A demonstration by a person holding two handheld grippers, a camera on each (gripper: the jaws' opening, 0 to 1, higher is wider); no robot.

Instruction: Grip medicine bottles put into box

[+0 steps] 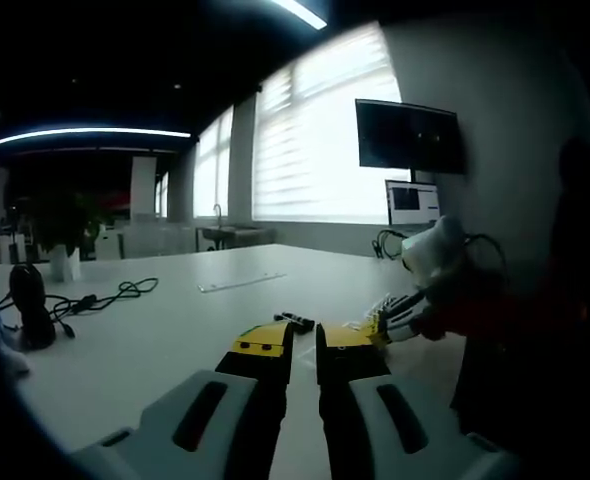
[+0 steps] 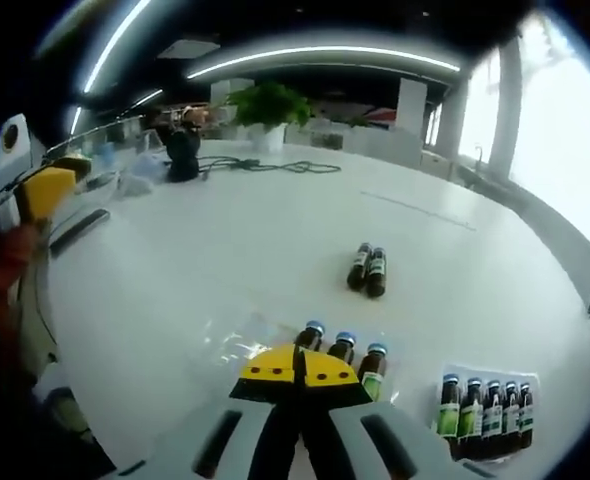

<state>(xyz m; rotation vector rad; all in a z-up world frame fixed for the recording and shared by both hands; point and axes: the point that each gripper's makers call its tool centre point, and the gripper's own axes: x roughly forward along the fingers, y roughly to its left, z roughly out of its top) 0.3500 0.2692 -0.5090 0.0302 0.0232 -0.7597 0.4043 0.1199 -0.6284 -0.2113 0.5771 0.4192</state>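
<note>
Right gripper (image 2: 298,372) jaws pressed together; left gripper (image 1: 305,338) narrow gap; dark glass bottles (image 2: 341,350) upright, glossy table (image 2: 225,240).

A: Surface?
B: White table (image 2: 225,250). Two dark bottles (image 2: 367,270) lying side by side mid-table, touching. Three blue-capped bottles (image 2: 343,352) upright in a row nearer the camera. Clear box (image 2: 487,408) to their right, bottles inside.
A: Far end?
B: Black cable (image 2: 275,166), potted plant (image 2: 268,110). In the left gripper view, black cable (image 1: 95,298) and a dark object (image 1: 27,305) on the table (image 1: 175,330).
</note>
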